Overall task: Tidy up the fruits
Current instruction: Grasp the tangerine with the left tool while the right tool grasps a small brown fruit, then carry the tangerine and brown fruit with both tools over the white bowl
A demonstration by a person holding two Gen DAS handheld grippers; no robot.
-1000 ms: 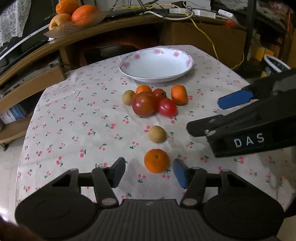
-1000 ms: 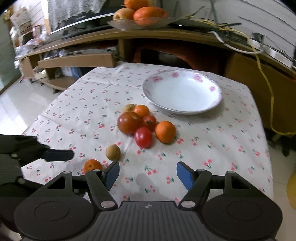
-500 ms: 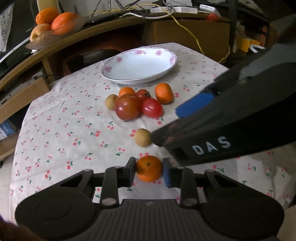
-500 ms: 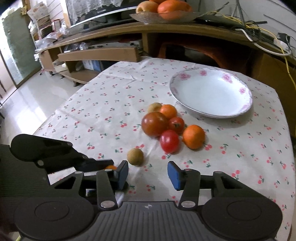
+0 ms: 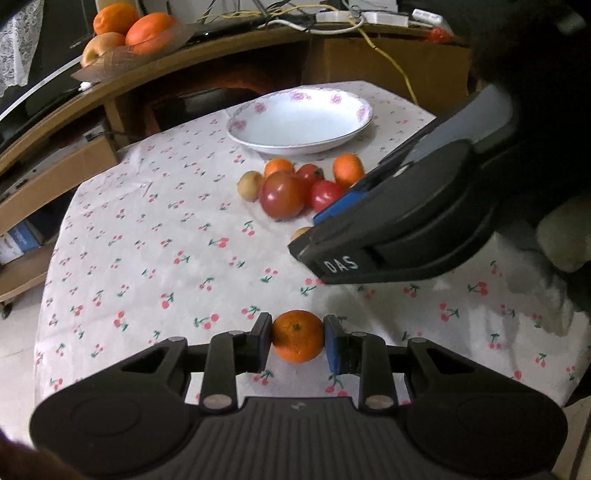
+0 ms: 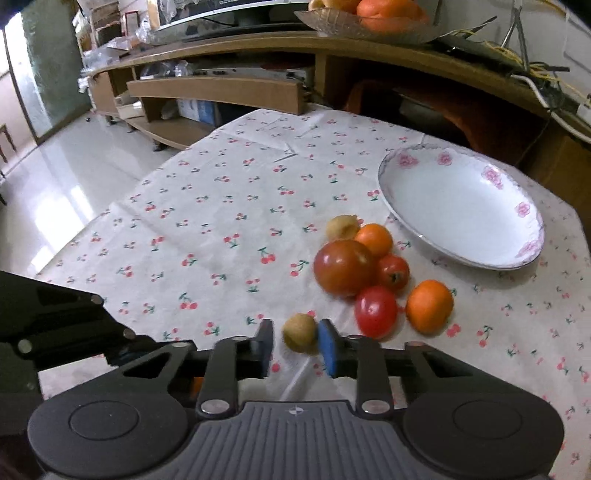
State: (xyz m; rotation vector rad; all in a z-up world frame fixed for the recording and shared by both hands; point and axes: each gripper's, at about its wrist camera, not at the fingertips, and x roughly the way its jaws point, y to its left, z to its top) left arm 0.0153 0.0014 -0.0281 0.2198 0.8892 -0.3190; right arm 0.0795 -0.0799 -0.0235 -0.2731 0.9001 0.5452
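My left gripper (image 5: 297, 341) is shut on a small orange tangerine (image 5: 297, 340) near the table's front edge. My right gripper (image 6: 295, 345) has its jaws closing around a small tan fruit (image 6: 300, 331); the right pad touches it, a gap shows on the left. The right gripper's body (image 5: 399, 218) crosses the left wrist view and hides most of that tan fruit (image 5: 300, 233). A cluster of tomatoes (image 6: 344, 267), tangerines (image 6: 429, 305) and another tan fruit (image 6: 341, 227) lies before the white flowered plate (image 6: 524, 210), which also shows in the left wrist view (image 5: 354, 127).
The table wears a cherry-print cloth (image 6: 221, 221). A curved wooden shelf (image 6: 332, 44) behind holds a glass dish of oranges (image 5: 140, 29) and cables (image 5: 373, 22). Tiled floor (image 6: 48, 177) lies to the left.
My left gripper closed on the tangerine. My right gripper moved left and forward and narrowed its jaws around the small tan fruit.
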